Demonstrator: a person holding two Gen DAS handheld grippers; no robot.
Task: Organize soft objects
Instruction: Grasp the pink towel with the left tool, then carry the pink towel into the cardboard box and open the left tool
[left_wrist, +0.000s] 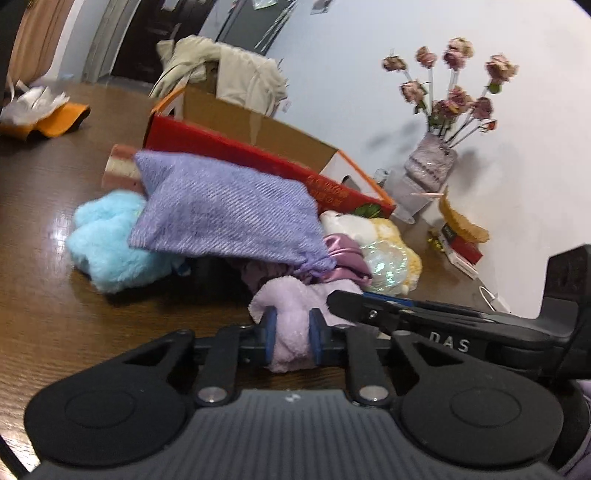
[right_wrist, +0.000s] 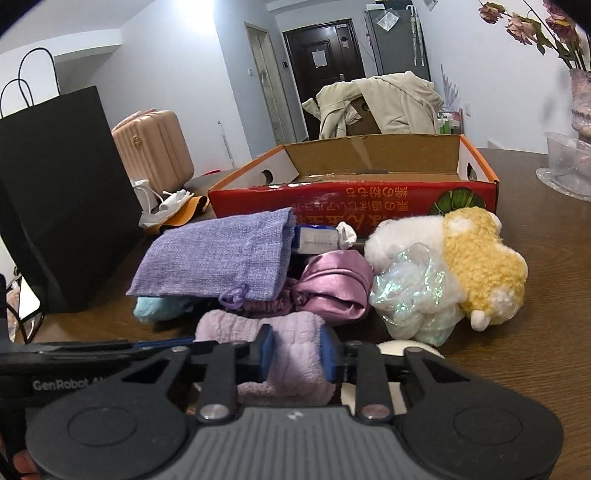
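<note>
Lilac fleece cloth (left_wrist: 291, 332) nearest, on brown table (left_wrist: 44, 295) at front of soft pile: left gripper (left_wrist: 291, 334) pinches one end, right gripper (right_wrist: 297, 354) clamps other. Red cardboard box (right_wrist: 351, 201) behind pile, open. Only right view: black paper bag (right_wrist: 62, 199), pink suitcase (right_wrist: 155, 147). Only left view: full flower vase (left_wrist: 430, 166), striped pink block (left_wrist: 120, 166). Purple drawstring pouch (right_wrist: 218, 254) overlies blue fluffy item (left_wrist: 107, 243).

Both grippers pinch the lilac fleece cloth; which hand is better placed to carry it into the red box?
Probably right: the right gripper faces the red box head-on, and the lilac fleece cloth is between its jaws.
</note>
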